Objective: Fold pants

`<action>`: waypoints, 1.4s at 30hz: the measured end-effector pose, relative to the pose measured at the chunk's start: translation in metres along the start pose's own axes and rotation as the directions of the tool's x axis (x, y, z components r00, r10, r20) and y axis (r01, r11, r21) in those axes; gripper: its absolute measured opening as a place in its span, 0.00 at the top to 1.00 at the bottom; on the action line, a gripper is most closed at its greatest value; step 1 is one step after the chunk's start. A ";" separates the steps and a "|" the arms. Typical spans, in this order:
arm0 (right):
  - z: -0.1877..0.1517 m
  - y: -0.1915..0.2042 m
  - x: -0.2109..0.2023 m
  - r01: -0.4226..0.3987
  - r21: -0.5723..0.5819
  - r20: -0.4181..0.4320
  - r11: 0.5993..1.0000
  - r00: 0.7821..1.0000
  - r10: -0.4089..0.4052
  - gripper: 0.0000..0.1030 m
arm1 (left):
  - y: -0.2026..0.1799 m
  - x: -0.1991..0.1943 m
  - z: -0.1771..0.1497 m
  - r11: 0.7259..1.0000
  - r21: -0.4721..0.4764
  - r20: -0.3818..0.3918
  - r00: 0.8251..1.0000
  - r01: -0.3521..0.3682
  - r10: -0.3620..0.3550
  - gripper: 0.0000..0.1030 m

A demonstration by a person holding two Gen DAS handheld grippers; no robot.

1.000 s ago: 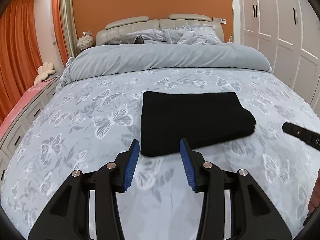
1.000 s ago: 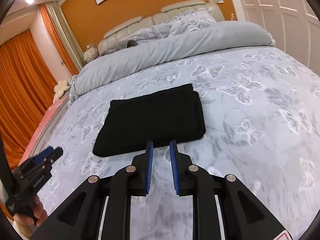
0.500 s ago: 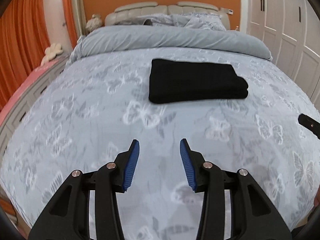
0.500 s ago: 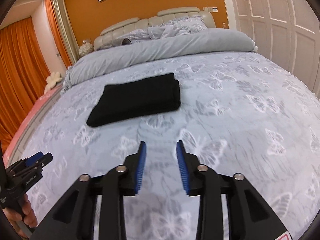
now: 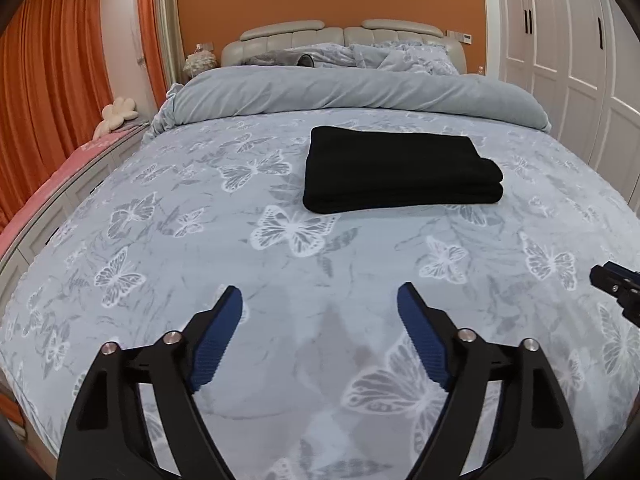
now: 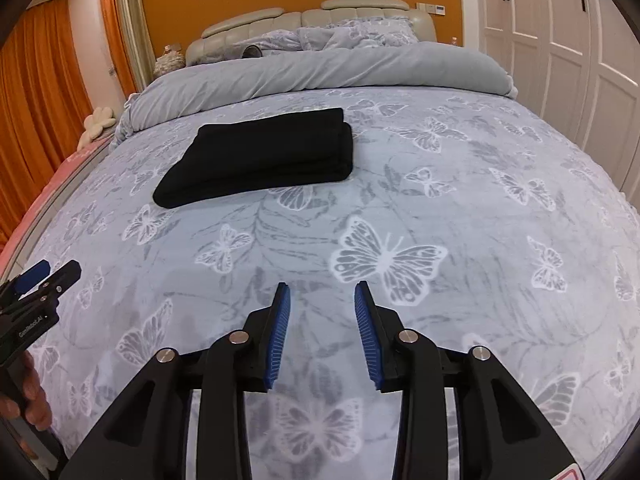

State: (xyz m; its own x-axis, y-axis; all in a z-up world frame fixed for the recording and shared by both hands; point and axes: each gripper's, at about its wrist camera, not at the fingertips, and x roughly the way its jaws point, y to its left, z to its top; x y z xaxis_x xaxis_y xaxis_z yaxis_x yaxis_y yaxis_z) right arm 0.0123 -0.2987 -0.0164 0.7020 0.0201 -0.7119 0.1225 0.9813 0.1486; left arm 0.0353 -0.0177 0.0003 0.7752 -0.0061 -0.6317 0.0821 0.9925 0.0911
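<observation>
Resting: black pants (image 5: pixel 400 172) folded flat, mid-bed, far from both tools
Cut off: right gripper (image 5: pixel 616 286) at the left view's frame edge, probably just the tip
Left gripper (image 5: pixel 320 300): jaws spread, empty
Right gripper: jaws parted, empty
Bedspread (image 6: pixel 440 200): holds only the pants

Left gripper (image 5: pixel 319 300): lower centre of frame, blue-padded fingers (image 5: pixel 420 344) spread wide, nothing between them. Pants (image 5: pixel 396 174): black, folded into a flat rectangle, centre right, lying on the bed (image 5: pixel 200 240) with butterfly-print cover. Right gripper (image 5: pixel 616 286): tip only, at right edge. Grey duvet (image 5: pixel 340 90): rolled across upper centre. Orange curtains (image 5: pixel 52 80): upper left.
</observation>
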 end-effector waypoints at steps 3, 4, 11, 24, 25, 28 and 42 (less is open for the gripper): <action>0.002 0.006 0.001 -0.004 -0.013 0.004 1.000 1.000 0.004 0.57 | -0.004 -0.001 -0.001 1.000 0.019 0.014 1.000 -0.010 0.009 0.19; 0.002 0.007 0.001 -0.008 -0.017 0.003 1.000 1.000 0.008 0.57 | -0.004 -0.001 -0.001 1.000 0.020 0.015 1.000 -0.010 0.009 0.19; 0.001 0.019 -0.002 -0.006 -0.031 0.017 0.999 1.000 0.006 0.44 | -0.006 -0.008 -0.002 1.000 0.013 0.032 0.999 0.003 -0.003 0.11; 0.000 0.018 -0.006 -0.018 0.033 0.025 0.999 1.000 0.017 0.35 | -0.008 -0.016 -0.011 0.999 0.037 0.036 0.999 0.013 -0.014 0.06; -0.001 0.018 -0.006 -0.015 0.034 0.024 0.999 1.000 0.015 0.35 | -0.008 -0.016 -0.012 0.999 0.036 0.032 0.999 0.014 -0.015 0.06; -0.005 0.020 -0.006 -0.010 0.034 0.022 0.999 1.000 0.009 0.35 | -0.005 -0.013 -0.015 0.999 0.029 0.014 1.000 0.020 -0.021 0.05; -0.012 0.037 -0.003 -0.009 -0.008 0.008 1.000 1.000 0.009 0.34 | 0.009 -0.008 -0.020 1.000 -0.005 -0.014 1.000 0.008 -0.008 0.05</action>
State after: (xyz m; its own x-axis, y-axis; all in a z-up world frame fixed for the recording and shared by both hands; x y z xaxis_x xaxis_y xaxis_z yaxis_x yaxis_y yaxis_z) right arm 0.0060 -0.2605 -0.0169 0.7086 0.0275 -0.7050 0.1106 0.9826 0.1494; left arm 0.0173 -0.0066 -0.0093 0.7657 -0.0123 -0.6430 0.0850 0.9930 0.0821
